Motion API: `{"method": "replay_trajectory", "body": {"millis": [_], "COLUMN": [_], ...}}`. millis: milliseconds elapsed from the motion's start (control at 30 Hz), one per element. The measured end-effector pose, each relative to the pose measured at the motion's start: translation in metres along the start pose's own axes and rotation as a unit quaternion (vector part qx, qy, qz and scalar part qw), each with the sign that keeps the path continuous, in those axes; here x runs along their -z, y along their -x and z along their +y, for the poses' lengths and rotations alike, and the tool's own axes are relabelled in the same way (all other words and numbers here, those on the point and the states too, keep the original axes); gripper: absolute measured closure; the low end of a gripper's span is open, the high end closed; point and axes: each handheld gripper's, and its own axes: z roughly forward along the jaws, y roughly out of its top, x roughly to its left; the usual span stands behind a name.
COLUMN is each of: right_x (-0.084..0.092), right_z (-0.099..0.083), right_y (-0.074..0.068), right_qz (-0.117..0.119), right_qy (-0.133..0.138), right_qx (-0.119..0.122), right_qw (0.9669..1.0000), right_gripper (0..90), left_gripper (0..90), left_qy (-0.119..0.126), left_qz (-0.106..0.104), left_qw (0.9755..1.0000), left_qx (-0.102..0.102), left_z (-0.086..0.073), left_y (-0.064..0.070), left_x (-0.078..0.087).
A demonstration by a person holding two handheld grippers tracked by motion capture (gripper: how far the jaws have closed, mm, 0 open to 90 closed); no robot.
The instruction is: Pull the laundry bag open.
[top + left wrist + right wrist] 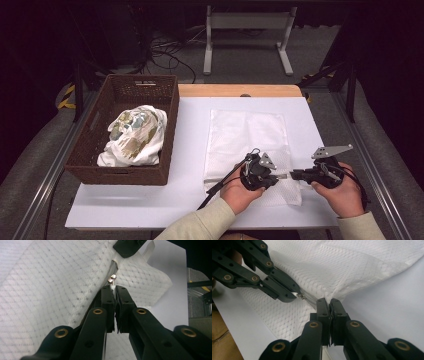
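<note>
White-topped counter [190, 200]; white mesh zippered bag [247, 135] flat near front edge, right of centre. Left hand-held gripper [114, 291] pinches small silver zipper pull [112, 279]; right hand-held gripper [329, 302] pinches bag's edge. Light, limp fabric: hold seam, tug pull.

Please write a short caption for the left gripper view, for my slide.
Left claw shut on the zipper pull of a white mesh bag, with the right claw pinching the bag's edge beyond.

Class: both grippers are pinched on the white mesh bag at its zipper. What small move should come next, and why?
Probably draw the left gripper, shut on the zipper pull, away from the right gripper. The right gripper is pinching the mesh bag beside the zipper, anchoring it.
</note>
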Motion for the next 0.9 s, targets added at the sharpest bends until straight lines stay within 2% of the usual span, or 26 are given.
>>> {"method": "replay_trajectory", "body": {"millis": [167, 233, 667, 900], "right_x": [0.001, 0.001, -0.001, 0.000], "right_z": [-0.001, -0.001, -0.003, -0.005], "right_y": [0.001, 0.002, 0.005, 0.006], "right_qz": [-0.002, -0.001, -0.003, -0.004], "right_qy": [0.000, -0.002, -0.005, -0.006], "right_qx": [-0.001, -0.002, -0.007, -0.011], "right_qw": [1.0000, 1.0000, 1.0000, 0.9999], "right_gripper": [87.5, 87.5, 87.4, 87.4], "left_gripper": [86.6, 86.6, 86.6, 86.5], "left_qy": [-0.002, -0.005, -0.013, -0.018], "left_qz": [0.000, 0.000, -0.002, -0.001], "left_qw": [1.0000, 1.0000, 0.9999, 0.9998], "left_qx": [-0.001, 0.006, 0.004, 0.013], "left_z": [-0.004, -0.007, -0.018, -0.022], "left_y": [-0.001, -0.002, -0.007, -0.011], "left_x": [0.006, 0.009, 0.023, 0.030]}}
